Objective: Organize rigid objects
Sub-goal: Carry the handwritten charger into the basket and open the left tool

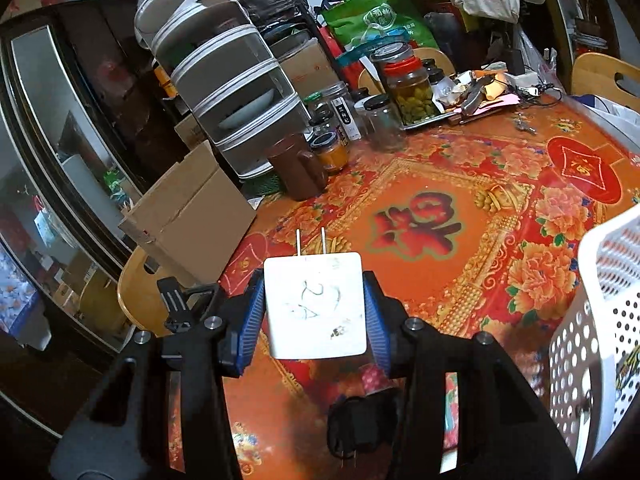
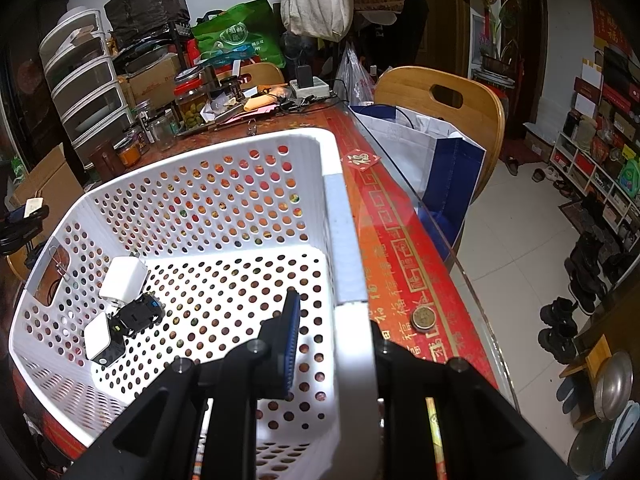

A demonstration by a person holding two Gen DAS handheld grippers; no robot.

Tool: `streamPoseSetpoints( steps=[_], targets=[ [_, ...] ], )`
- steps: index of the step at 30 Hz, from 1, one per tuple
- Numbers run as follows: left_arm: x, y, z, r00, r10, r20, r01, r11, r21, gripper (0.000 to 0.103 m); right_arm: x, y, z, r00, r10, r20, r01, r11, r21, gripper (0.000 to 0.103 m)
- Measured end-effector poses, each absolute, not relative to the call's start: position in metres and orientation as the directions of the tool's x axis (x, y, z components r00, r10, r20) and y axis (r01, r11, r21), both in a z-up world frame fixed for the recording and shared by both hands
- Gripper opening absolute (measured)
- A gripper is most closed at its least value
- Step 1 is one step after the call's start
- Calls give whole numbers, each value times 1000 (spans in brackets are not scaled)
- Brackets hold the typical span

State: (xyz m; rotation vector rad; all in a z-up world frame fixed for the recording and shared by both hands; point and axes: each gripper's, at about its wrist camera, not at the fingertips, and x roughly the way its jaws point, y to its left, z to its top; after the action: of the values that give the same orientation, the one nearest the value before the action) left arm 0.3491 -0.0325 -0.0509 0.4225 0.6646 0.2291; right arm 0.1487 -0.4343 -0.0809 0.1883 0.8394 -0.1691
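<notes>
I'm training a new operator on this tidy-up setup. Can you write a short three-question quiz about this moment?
1. True or false: the left gripper holds a white plug charger.
2. What does the right gripper grip? A) a glass jar B) the white basket's rim C) a coin
3. Fill in: on the tablecloth below the held charger lies a ____ charger.

Key: 1 true; 2 B; 3 black.
</notes>
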Motion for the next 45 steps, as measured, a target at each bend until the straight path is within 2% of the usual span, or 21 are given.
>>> streamPoseSetpoints(
  steps=[8, 18, 32, 37, 39, 42, 45],
  targets=[
    [311, -37, -24, 806, 286, -518, -44, 902, 429, 44, 149, -435, -81, 655, -75, -752, 220, 971, 95, 19],
    [255, -86, 9, 863, 200, -464, 32, 895, 446, 44, 150, -434, -81, 657, -73, -750, 217, 972, 95, 19],
    [222, -151, 8, 862, 100, -498, 163, 874, 458, 44, 150, -433, -81, 660, -70, -748, 212, 972, 97, 19],
    [224, -180, -3, 819, 57, -571, 263, 847, 461, 44, 149, -434, -82, 663, -62, -746, 207, 973, 103, 21],
    [230, -193, -13, 756, 13, -654, 354, 832, 427, 44, 149, -434, -82, 663, -61, -746, 207, 973, 105, 21],
    [253, -212, -37, 569, -51, -821, 503, 811, 298, 44, 149, -434, -83, 662, -60, -747, 207, 973, 106, 21],
    [268, -229, -58, 503, 4, -864, 532, 786, 314, 44, 149, -434, -83, 664, -58, -746, 205, 973, 107, 21]
  ],
)
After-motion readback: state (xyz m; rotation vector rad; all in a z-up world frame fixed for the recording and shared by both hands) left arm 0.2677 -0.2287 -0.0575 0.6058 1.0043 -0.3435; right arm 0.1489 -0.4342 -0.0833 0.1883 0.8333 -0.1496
